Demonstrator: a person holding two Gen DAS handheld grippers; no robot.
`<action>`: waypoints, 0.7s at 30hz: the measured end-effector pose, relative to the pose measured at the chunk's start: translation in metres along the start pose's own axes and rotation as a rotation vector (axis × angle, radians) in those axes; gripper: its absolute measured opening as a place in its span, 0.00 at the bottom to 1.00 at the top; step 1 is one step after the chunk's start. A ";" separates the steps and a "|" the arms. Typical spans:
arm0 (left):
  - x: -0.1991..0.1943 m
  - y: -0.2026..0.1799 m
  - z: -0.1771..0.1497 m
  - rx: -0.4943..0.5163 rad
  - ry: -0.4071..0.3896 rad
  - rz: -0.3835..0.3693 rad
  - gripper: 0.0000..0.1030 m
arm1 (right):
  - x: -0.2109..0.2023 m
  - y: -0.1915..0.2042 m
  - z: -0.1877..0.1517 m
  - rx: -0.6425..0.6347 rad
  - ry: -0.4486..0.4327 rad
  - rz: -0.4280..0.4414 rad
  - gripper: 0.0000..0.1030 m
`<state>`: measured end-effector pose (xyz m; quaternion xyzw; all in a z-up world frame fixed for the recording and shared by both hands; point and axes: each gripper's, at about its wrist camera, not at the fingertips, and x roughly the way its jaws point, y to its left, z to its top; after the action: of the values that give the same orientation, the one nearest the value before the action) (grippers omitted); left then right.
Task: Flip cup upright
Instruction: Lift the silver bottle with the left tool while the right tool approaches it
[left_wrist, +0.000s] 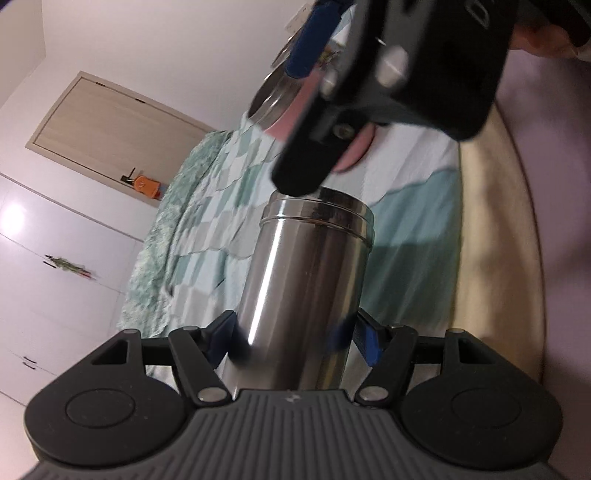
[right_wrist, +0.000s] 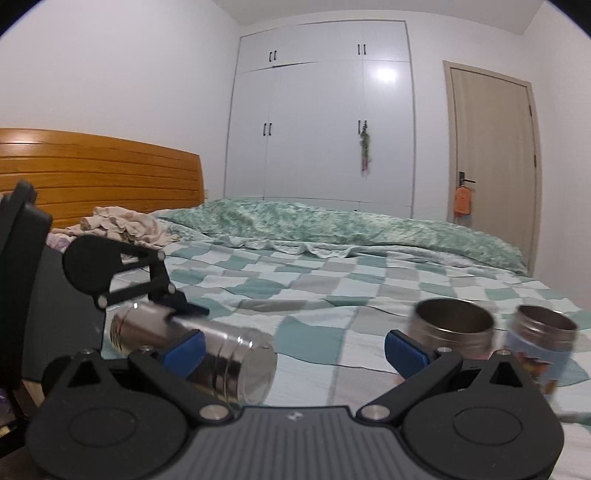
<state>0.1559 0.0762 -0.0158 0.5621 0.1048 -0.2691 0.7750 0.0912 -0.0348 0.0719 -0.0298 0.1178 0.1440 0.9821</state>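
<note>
A stainless steel cup (left_wrist: 310, 280) is clamped between my left gripper's (left_wrist: 295, 339) blue-padded fingers and points away from the camera. In the right wrist view the same cup (right_wrist: 207, 354) lies on its side above the bed, held by the left gripper (right_wrist: 173, 314). My right gripper (right_wrist: 295, 354) is open and empty, its fingers spread wide; its black body (left_wrist: 406, 74) hangs over the cup in the left wrist view.
A checked teal and white bedspread (right_wrist: 314, 288) covers the bed. A steel cup with a pink band (right_wrist: 456, 326) and a steel cup with a printed sleeve (right_wrist: 539, 343) stand upright at the right. A wooden headboard (right_wrist: 99, 173) is at the left.
</note>
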 end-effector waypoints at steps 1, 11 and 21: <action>0.004 -0.002 0.003 -0.003 0.000 -0.012 0.66 | -0.002 -0.004 -0.001 0.002 0.004 -0.001 1.00; 0.030 0.000 0.005 -0.066 0.042 -0.063 0.67 | 0.007 -0.018 -0.009 0.021 0.047 0.033 1.00; -0.021 0.016 -0.009 -0.280 0.019 0.011 1.00 | 0.015 -0.003 0.012 -0.119 0.057 0.121 1.00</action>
<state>0.1483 0.0946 0.0041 0.4516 0.1453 -0.2424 0.8463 0.1083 -0.0323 0.0803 -0.0852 0.1384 0.2088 0.9644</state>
